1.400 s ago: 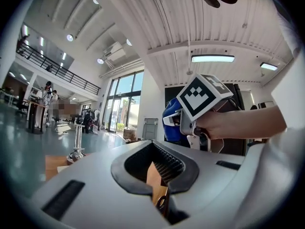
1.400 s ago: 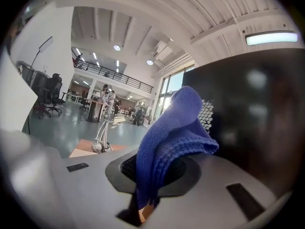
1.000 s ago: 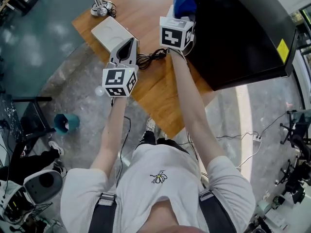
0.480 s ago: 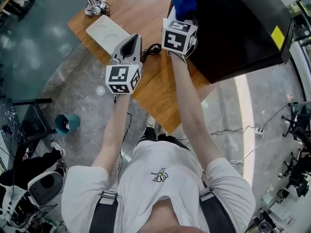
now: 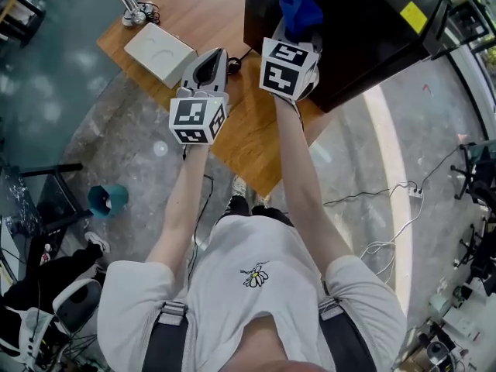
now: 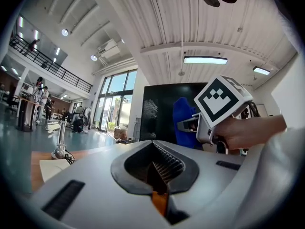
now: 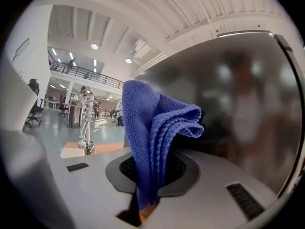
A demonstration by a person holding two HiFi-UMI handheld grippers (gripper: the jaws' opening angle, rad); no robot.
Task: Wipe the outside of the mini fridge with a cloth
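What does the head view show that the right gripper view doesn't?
Only the head view: the left gripper, the person's arms, and a teal bin on the floor. Only the right gripper view: the right gripper shut on the cloth's folds, and a balcony behind. Both: the blue cloth and the black mini fridge.

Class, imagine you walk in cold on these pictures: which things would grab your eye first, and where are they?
First, the bright blue cloth, pinched in the right gripper and held close to the glossy black mini fridge at the wooden table's right end. Next, the left gripper, shut on nothing, hovering to its left above the table.
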